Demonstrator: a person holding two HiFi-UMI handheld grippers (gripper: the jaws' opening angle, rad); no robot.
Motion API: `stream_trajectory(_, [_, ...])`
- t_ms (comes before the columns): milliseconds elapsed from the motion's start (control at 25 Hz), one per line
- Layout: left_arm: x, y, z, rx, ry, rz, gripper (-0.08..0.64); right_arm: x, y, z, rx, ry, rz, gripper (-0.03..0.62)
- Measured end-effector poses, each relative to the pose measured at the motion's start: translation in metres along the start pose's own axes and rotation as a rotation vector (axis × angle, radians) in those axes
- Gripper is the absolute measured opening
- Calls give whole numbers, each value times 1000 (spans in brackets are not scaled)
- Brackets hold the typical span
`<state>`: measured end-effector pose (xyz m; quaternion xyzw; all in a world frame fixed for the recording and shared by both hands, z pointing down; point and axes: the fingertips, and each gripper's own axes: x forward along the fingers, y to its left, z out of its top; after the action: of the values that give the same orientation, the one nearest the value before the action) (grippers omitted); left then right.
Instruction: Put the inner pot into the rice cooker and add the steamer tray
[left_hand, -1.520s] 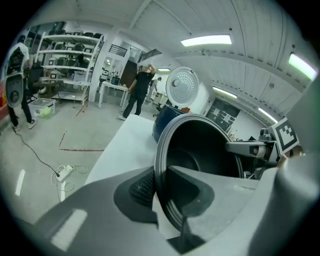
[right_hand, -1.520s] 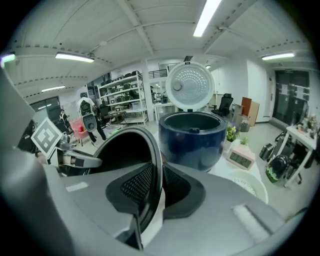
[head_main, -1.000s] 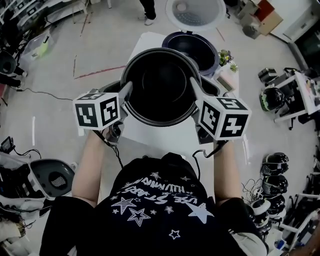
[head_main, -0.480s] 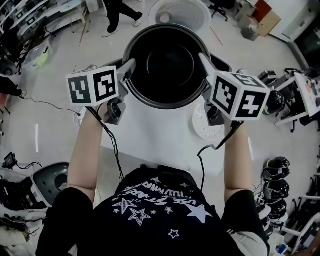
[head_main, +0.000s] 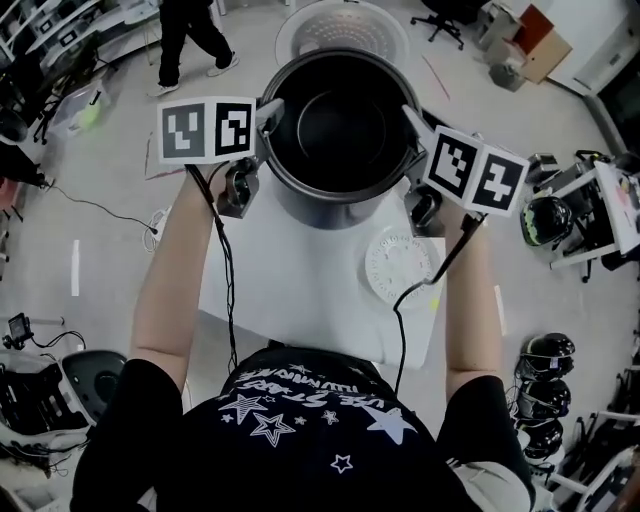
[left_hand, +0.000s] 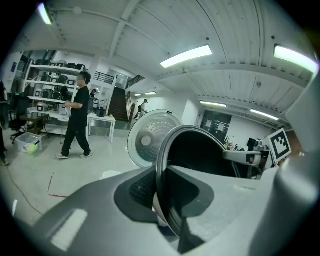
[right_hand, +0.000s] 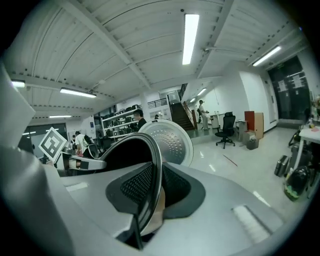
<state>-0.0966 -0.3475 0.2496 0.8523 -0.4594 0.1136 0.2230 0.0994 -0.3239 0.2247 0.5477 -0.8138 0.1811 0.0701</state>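
Jaws of both grippers are clamped on the rim of the dark, round metal inner pot (head_main: 335, 130) — the left gripper (head_main: 266, 113) bites its left edge and the right gripper (head_main: 408, 118) the opposite edge. I have the pot hanging between them, mouth up and empty inside. From my left gripper view the thin rim runs straight down between the two grey jaws, one inside the wall and one outside. My right gripper view shows the same pinch on its side. The pot is off the white bench (head_main: 290, 290), raised over its far end. Just beyond it stands the open, round white lid of the rice cooker (head_main: 340, 22), its perforated inner plate facing me — the cooker's body I cannot make out behind the pot. The white, round perforated steamer tray (head_main: 398, 266) lies flat on the bench near its right edge, below my right gripper and apart from the pot. A person in black clothes (head_main: 190, 35) is mid-stride on the grey floor (head_main: 110, 200) at far left, and dark helmets (head_main: 548, 355) sit on the floor at right.
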Motion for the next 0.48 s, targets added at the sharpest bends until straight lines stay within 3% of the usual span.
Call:
stream_trajectory(320, [40, 10, 1, -11, 95, 74, 55, 38, -35, -17, 123, 62, 45, 84])
stream_trajectory(480, [60, 31, -25, -26, 138, 90, 55, 63, -40, -49, 146, 110, 63, 84])
